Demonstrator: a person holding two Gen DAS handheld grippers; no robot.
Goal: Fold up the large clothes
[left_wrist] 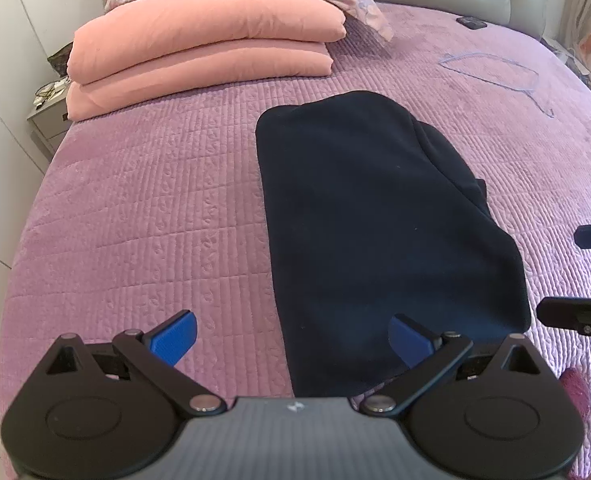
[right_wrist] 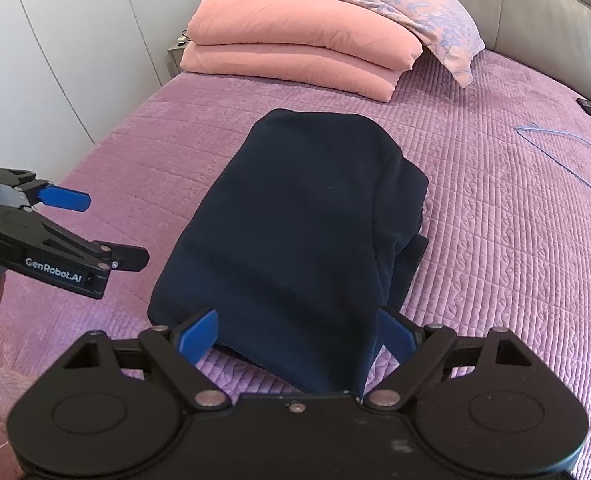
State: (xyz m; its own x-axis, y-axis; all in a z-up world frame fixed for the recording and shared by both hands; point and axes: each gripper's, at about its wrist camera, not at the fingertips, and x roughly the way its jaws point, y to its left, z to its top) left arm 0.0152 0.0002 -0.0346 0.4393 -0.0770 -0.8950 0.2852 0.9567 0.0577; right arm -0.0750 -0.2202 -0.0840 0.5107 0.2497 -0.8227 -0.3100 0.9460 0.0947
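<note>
Right wrist view: right tool (right_wrist: 295,336) wide, low over the folded navy garment (right_wrist: 295,232); left tool (right_wrist: 107,232) wide, level beside it

garment (left_wrist: 375,220): dark navy, plain
bedspread (left_wrist: 155,200): purple, quilted ribs
folded duvet (left_wrist: 199,48): salmon pink
pillow (right_wrist: 395,4): pink, lilac floral

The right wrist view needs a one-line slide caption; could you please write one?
Open right claw straddles the near edge of a folded navy garment on a purple quilted bedspread; the left claw is open nearby.
</note>
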